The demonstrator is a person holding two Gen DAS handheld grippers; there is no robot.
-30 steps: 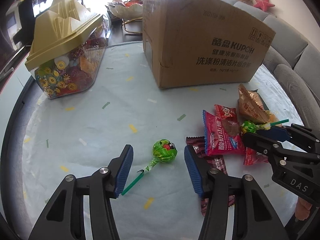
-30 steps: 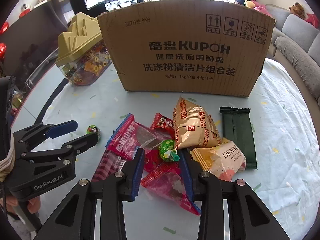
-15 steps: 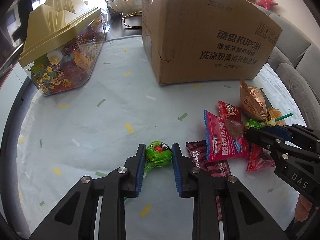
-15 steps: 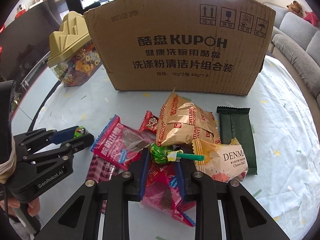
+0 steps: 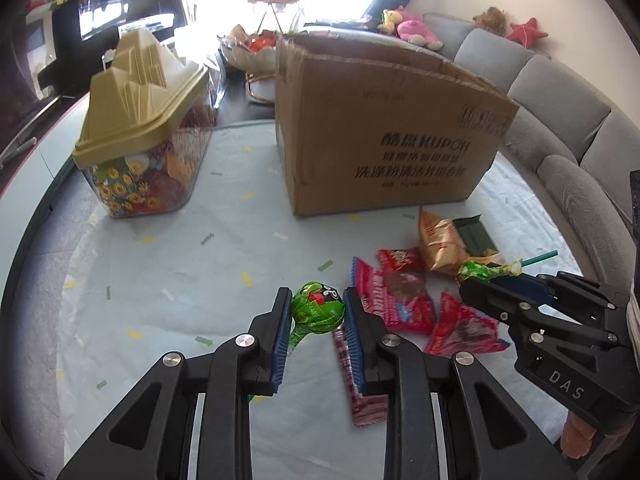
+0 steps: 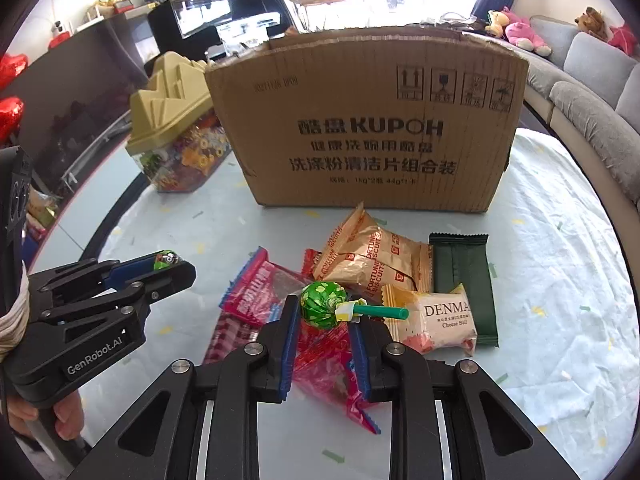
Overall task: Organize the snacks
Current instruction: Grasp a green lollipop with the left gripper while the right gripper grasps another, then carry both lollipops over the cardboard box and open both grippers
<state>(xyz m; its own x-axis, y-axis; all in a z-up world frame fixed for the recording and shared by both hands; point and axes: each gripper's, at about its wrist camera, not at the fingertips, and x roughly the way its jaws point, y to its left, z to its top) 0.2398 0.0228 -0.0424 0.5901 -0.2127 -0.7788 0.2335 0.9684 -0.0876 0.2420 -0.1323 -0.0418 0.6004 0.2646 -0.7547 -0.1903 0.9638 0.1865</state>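
Note:
My left gripper (image 5: 316,312) is shut on a green lollipop (image 5: 318,309) and holds it above the table; it also shows in the right wrist view (image 6: 166,260). My right gripper (image 6: 326,320) is shut on a second green lollipop (image 6: 323,306) with a green stick (image 6: 380,312), lifted over the snack pile; this lollipop also shows in the left wrist view (image 5: 476,271). Below lie red packets (image 6: 256,292), a gold biscuit bag (image 6: 372,260), a Denmark cheese ball pack (image 6: 436,320) and a dark green bar (image 6: 464,276). An open cardboard box (image 6: 372,128) stands behind them.
A clear candy jar with a gold lid (image 5: 148,136) stands left of the box. A grey sofa (image 5: 568,120) curves along the right. A dark striped wrapper (image 5: 362,384) lies under my left gripper. A pale cloth (image 5: 160,280) covers the round table.
Both grippers closed on their lollipops and lifted them up off the table. Both cameras now sit higher, and the box top has come into view.

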